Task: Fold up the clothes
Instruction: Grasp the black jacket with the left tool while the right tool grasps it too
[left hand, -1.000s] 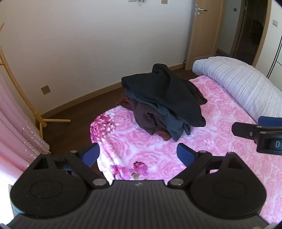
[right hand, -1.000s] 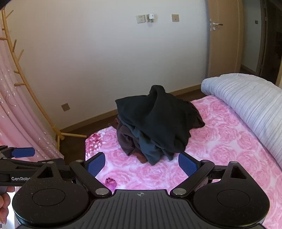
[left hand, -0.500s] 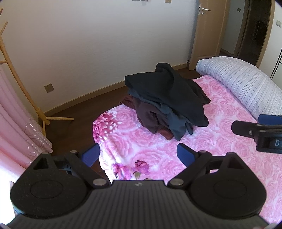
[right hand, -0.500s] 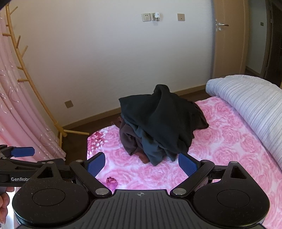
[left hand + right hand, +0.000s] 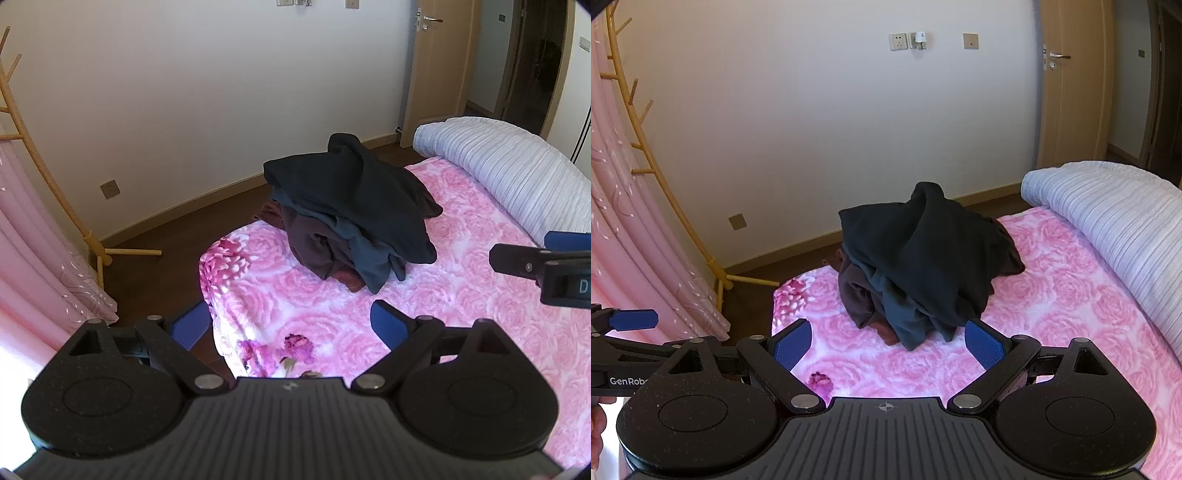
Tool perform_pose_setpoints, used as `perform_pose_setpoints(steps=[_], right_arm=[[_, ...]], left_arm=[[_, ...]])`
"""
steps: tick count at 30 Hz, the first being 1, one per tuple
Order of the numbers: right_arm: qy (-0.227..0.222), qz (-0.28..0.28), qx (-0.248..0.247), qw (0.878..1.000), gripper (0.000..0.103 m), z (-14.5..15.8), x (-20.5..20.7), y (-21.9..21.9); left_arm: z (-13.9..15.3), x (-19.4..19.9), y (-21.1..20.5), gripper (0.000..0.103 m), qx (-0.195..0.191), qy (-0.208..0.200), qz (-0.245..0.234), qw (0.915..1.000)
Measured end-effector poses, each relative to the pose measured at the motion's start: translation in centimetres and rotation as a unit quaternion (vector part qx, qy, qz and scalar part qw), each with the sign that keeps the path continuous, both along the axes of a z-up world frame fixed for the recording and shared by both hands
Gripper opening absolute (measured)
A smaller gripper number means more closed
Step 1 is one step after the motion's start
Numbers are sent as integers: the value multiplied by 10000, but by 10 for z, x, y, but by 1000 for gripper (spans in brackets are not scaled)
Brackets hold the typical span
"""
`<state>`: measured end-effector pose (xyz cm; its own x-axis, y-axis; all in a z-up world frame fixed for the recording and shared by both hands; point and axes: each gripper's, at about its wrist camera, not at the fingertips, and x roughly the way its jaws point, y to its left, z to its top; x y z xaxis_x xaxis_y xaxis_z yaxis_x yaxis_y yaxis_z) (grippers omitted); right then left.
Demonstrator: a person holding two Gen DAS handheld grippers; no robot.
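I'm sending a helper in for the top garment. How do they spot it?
Find the bed with the pink rose blanket; a heap of clothes sits near its corner. The black garment drapes over the top, above the brown and slate-grey pieces.

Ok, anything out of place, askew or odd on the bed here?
Only the expected mess: a heap of dark clothes sits unfolded near the foot corner of the pink floral bedspread, with a reddish-brown piece at its back reaching the mattress edge. Both grippers, left and right, are open and empty. Nothing looks damaged.
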<state>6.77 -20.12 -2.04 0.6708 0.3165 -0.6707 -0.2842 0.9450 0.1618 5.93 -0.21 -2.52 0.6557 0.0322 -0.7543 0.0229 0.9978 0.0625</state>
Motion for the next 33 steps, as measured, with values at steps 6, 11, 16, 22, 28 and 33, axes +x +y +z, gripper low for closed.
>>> perform_pose_setpoints(steps=[6, 11, 16, 22, 28, 33], right_arm=[[-10, 34, 41, 10000, 93, 0, -2, -5], [4, 20, 27, 10000, 93, -1, -1, -7], [90, -149, 17, 9998, 93, -9, 10, -14], [223, -364, -83, 9991, 93, -29, 48, -19], [313, -377, -387, 9980, 93, -59, 126, -13], [509, -267, -658, 9962, 93, -96, 206, -8]], left_arm=[[1, -4, -4, 93, 87, 5, 4, 10000], [-2, 2, -6, 93, 90, 52, -72, 9999], [-13, 22, -3, 93, 69, 111, -264, 9996], [-39, 91, -1, 93, 273, 23, -949, 9951], [-80, 195, 3, 94, 312, -185, -1975, 9796], [-125, 306, 2, 93, 216, -67, -2692, 9628]])
